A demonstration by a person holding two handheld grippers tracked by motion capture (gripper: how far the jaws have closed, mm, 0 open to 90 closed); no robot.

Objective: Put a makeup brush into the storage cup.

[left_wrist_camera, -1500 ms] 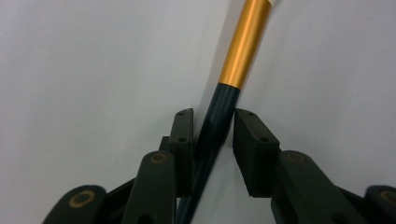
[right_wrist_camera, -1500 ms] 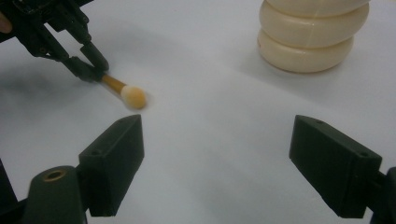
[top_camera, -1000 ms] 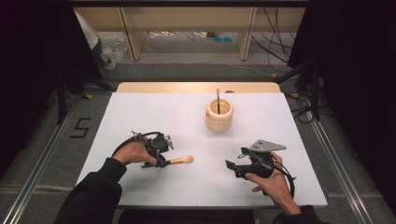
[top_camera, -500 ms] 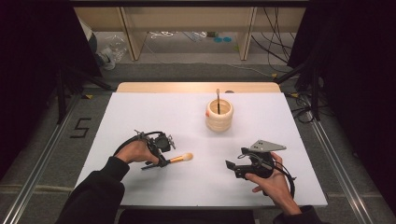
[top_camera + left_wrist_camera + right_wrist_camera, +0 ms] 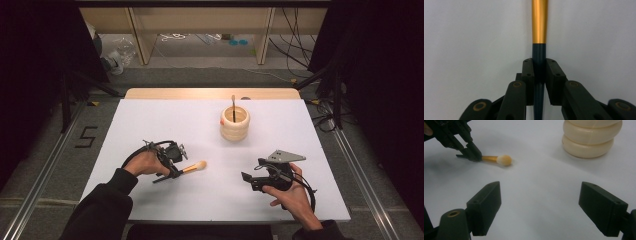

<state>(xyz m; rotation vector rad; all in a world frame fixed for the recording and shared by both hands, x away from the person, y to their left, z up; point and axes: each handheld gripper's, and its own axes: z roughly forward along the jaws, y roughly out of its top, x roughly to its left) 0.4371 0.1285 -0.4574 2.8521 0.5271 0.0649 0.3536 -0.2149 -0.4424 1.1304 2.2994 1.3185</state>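
A makeup brush (image 5: 195,167) with a dark handle, a gold ferrule (image 5: 539,22) and a cream head (image 5: 504,160) lies low over the white table, head pointing right. My left gripper (image 5: 175,172) is shut on its dark handle (image 5: 539,53), also seen from across the table (image 5: 471,153). A cream ribbed wooden holder (image 5: 234,123) stands at the table's middle back with a second brush (image 5: 233,106) upright in it. Near the front right, my right gripper (image 5: 250,181) stands open with nothing between its jaws (image 5: 544,205), facing the brush and the holder (image 5: 591,141).
The white table top (image 5: 150,120) ends in a wooden strip (image 5: 210,93) at the back. Metal rails (image 5: 45,170) run along both sides on the floor. Shelving legs and cables (image 5: 295,55) lie beyond the far edge.
The left gripper keeps its hold on the brush, and the brush head has edged slightly away from the front edge. The right gripper has stayed put.
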